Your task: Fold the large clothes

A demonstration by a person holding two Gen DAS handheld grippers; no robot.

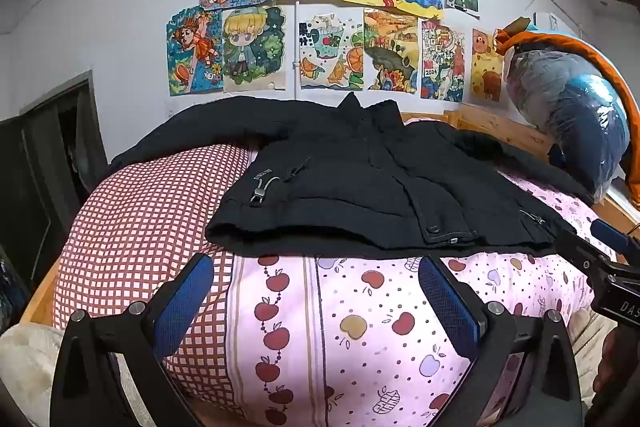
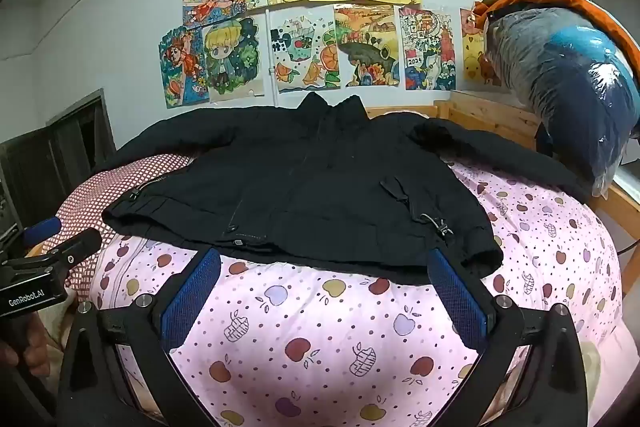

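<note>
I hold both tools short of the black jacket (image 1: 360,179) — it lies flat, front up, sleeves spread on the bed (image 2: 360,327), hem at 12 o'clock. Left tool (image 1: 316,283) and right tool (image 2: 324,279) gape empty, likely ready for the hem.

I read "GenRobot.AI" on the left gripper (image 2: 60,247) at lower left; "2024" on a wall drawing (image 2: 426,49); possibly "DAS" on the right gripper (image 1: 592,247).

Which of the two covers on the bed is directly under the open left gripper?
The pink apple-print cover lies under most of the left gripper. The red checked cover only reaches its left finger, and the black jacket overlaps both.
</note>
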